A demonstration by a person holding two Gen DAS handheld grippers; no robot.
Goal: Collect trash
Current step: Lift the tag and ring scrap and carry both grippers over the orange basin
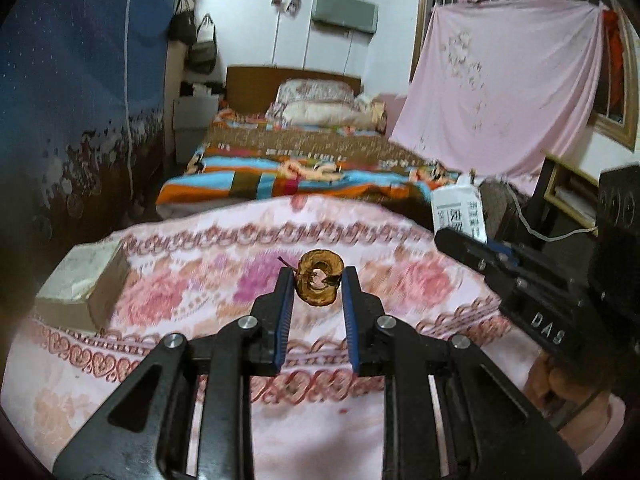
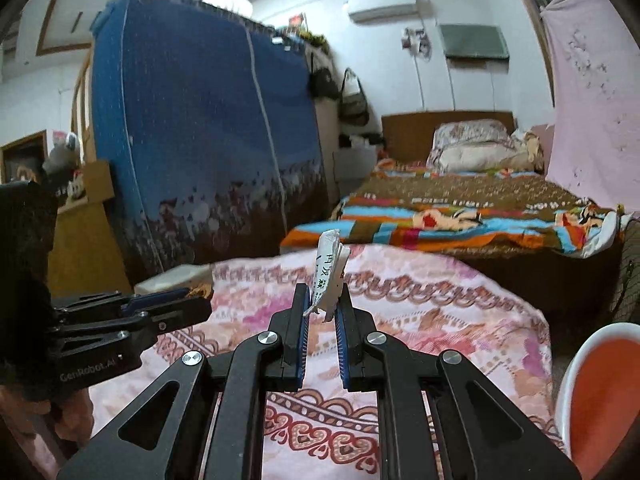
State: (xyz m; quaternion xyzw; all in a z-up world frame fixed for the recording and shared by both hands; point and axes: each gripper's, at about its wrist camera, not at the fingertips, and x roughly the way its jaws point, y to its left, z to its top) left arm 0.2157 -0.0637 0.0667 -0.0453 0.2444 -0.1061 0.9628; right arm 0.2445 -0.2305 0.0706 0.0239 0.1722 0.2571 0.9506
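My left gripper is shut on a browned apple core and holds it above the pink flowered cloth. My right gripper is shut on a crumpled white paper wrapper with printed characters, held upright above the same cloth. The wrapper also shows in the left wrist view at the right gripper's tip. The left gripper shows side-on in the right wrist view at the left.
A tissue box lies on the cloth at the left. An orange bin with a white rim stands at the lower right. A bed lies beyond, a blue wardrobe cover to the left, a pink sheet hangs right.
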